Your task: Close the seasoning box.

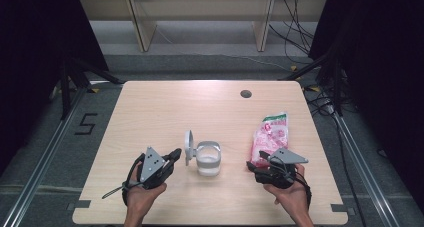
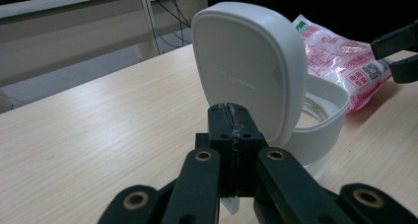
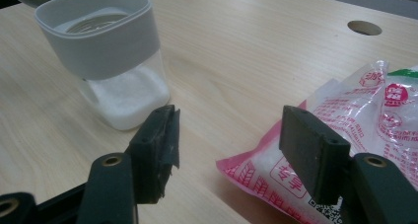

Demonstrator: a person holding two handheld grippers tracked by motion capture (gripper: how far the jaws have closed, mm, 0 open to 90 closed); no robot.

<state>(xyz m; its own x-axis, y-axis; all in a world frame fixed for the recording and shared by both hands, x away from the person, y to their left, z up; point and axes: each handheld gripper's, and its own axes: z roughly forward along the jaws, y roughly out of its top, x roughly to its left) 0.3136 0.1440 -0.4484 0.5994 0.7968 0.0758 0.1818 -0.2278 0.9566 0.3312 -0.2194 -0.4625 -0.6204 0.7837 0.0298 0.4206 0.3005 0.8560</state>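
The white container (image 1: 207, 158) stands mid-table, lid (image 1: 188, 147) flipped up. The left claw (image 1: 172, 155) is pressed together beside the lid. The right claw (image 1: 256, 165) stands apart around the pink bag's (image 1: 270, 134) near end, not yet gripping. Next: clamp the bag and lift it, likely to pour.

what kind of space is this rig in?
Likely a lab recording bay, not a kitchen: a bare wooden table with a cable hole, black curtains on both sides, loose cables on the floor behind.
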